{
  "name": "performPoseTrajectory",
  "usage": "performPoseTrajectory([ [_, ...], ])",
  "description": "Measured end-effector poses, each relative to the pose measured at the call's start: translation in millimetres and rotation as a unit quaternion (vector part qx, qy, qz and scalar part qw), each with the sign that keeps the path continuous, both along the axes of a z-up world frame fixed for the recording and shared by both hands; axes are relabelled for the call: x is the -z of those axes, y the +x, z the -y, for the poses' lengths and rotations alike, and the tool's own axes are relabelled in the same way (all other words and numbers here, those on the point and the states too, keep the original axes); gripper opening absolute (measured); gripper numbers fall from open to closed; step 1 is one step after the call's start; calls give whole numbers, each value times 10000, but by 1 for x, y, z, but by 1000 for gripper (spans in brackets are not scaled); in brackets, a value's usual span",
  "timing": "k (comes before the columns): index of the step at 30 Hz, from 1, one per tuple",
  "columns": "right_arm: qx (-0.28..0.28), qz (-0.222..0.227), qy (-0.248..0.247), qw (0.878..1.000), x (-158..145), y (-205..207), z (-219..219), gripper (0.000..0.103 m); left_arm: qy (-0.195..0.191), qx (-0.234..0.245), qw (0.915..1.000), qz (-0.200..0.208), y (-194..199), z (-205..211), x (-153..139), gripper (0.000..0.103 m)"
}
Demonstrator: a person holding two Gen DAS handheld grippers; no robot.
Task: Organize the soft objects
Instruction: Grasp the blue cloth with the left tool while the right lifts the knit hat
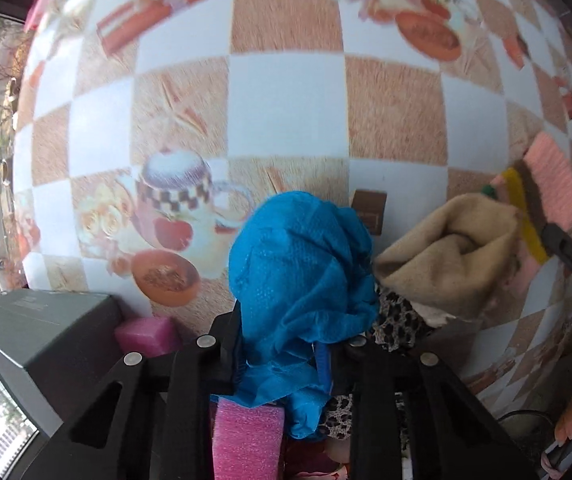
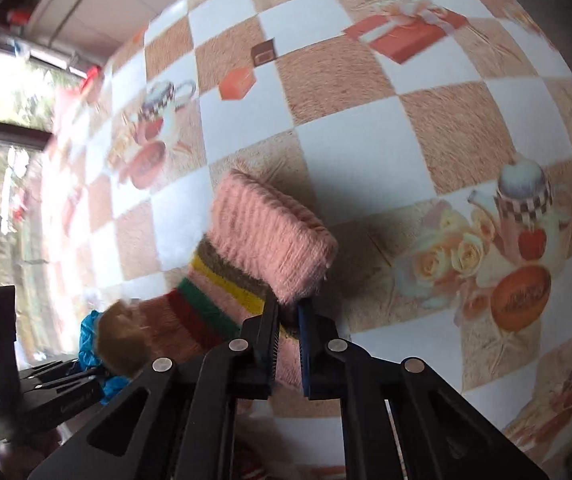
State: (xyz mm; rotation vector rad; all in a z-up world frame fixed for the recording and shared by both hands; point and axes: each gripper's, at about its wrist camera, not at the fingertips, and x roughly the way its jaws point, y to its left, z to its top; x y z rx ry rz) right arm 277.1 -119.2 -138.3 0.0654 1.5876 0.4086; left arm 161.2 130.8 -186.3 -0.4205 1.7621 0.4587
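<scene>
My left gripper [image 1: 286,344] is shut on a crumpled blue cloth [image 1: 302,272] and holds it above the checkered tablecloth [image 1: 286,100]. My right gripper [image 2: 288,320] is shut on a pink knitted sock [image 2: 262,236] with brown, yellow, green and red stripes. The sock also shows at the right edge of the left wrist view [image 1: 550,184], held by the right gripper [image 1: 566,244]. A tan cloth [image 1: 446,256] hangs beside the blue cloth, over a leopard-print fabric [image 1: 398,320]. Pink foam blocks [image 1: 246,440] lie below the left gripper.
A grey box [image 1: 46,344] stands at the lower left with a pink foam block [image 1: 146,334] next to it. A small brown square object [image 2: 264,53] lies on the tablecloth [image 2: 366,120]. The left gripper [image 2: 38,392] shows at the lower left of the right wrist view.
</scene>
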Motion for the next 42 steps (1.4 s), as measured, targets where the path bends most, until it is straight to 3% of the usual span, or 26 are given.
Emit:
performPoseTrajectory([
  [6, 88, 21, 163, 9998, -14, -2, 28, 10, 213, -67, 9985, 508, -4, -3, -34, 30],
  [15, 243, 225, 372, 9988, -19, 5, 22, 10, 60, -66, 9953, 964, -24, 4, -69, 30],
  [21, 94, 322, 761, 9965, -39, -9, 32, 10, 20, 99, 9925, 1214, -12, 24, -102, 30],
  [25, -5, 332, 416, 9986, -33, -12, 29, 11, -45, 228, 9916, 1273, -15, 40, -106, 30],
  [27, -33, 205, 84, 9997, -22, -9, 26, 29, -149, 216, 9910, 1313, -17, 44, -108, 30],
  [28, -161, 232, -184, 9994, -15, -7, 22, 67, -139, 241, 9908, 1328, -18, 47, -110, 30],
  [29, -309, 370, -264, 9985, -12, -7, 16, 87, -123, 265, 9906, 1335, -18, 49, -110, 30],
  [34, -1421, 1062, -785, 9810, 6, -11, -28, 87, -112, 291, 9905, 1340, -20, 56, -111, 30],
  [37, -1475, 1123, -1147, 9759, 22, -9, -45, 88, -147, 244, 9906, 1336, -22, 59, -111, 30],
  [40, -1882, 1248, -1514, 9623, 34, -18, -63, 102, -144, 259, 9905, 1345, -23, 64, -113, 30],
  [42, -2065, 1345, -1601, 9558, 36, -24, -67, 103, -143, 281, 9904, 1346, -23, 67, -114, 30],
])
